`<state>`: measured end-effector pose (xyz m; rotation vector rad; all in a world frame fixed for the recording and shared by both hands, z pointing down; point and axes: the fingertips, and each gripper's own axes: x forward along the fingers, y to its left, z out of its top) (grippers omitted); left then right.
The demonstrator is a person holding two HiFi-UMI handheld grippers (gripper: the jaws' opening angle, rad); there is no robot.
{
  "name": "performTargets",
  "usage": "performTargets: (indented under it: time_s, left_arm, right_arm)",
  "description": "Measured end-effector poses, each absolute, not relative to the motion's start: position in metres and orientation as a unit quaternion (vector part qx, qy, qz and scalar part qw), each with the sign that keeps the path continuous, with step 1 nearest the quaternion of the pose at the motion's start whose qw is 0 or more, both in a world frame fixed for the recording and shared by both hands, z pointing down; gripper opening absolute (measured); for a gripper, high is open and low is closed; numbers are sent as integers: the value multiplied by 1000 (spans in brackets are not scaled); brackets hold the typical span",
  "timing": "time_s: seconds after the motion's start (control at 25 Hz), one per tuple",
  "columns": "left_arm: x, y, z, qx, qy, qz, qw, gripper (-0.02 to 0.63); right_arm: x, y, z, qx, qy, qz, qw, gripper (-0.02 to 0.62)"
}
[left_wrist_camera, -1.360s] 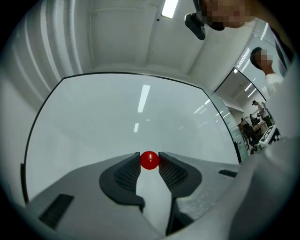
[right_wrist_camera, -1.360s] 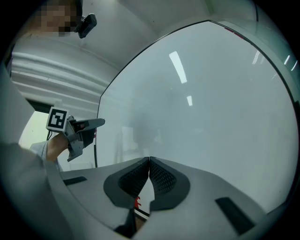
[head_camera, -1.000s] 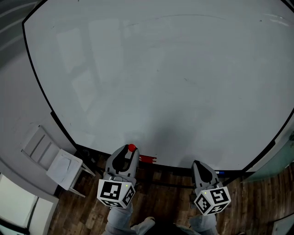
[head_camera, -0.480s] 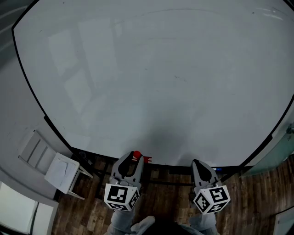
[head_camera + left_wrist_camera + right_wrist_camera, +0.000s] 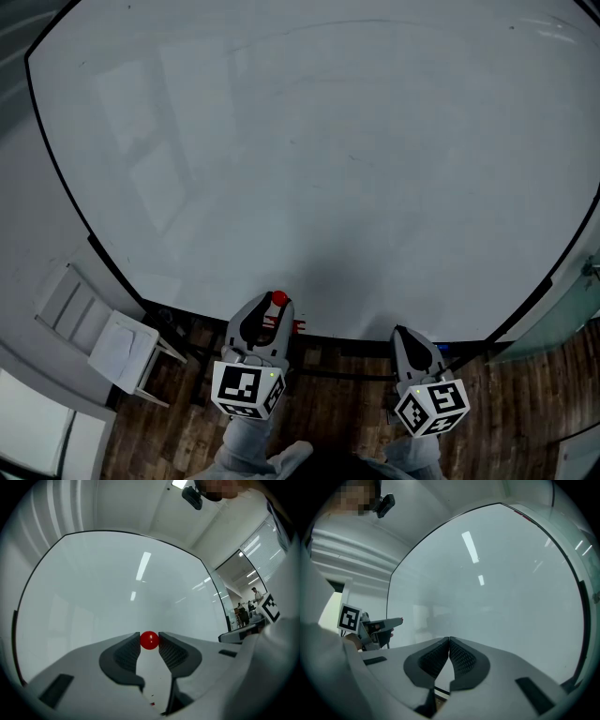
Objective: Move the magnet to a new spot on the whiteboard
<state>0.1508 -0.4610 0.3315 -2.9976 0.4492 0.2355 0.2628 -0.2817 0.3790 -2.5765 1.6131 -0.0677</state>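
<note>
Your left gripper [image 5: 271, 308] is aimed at the whiteboard's [image 5: 328, 141] bottom edge, jaws clamped on the red magnet [image 5: 149, 640]. Right gripper [image 5: 402, 335] alongside, jaws closed on nothing.

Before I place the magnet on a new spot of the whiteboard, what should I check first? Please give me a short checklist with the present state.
1. Magnet clamped in the left gripper: ok, the red ball sits tight at its tips.
2. Free space on the whiteboard: ok, its surface looks bare.
3. Right gripper out of the way: ok, shut, empty, off to the right.
4. Left gripper facing the whiteboard: ok.
5. Magnet already touching the whiteboard: cannot tell.
</note>
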Motion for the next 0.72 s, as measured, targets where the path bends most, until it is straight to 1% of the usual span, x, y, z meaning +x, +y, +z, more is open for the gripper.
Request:
performTargets:
  time_s: [0.2,0.44,0.72]
  left_arm:
    - [159,-474,311,-978,166,94,78,126]
    - [174,-498,295,-967,197,101,129,126]
    - [184,-510,290,-963,211,105,131,126]
  right_arm:
    - [265,-281,377,-846,531,-21,50,26]
    - [269,-277,378,-847,528,-22,47,26]
    - [277,-274,378,-852,521,-22,48,26]
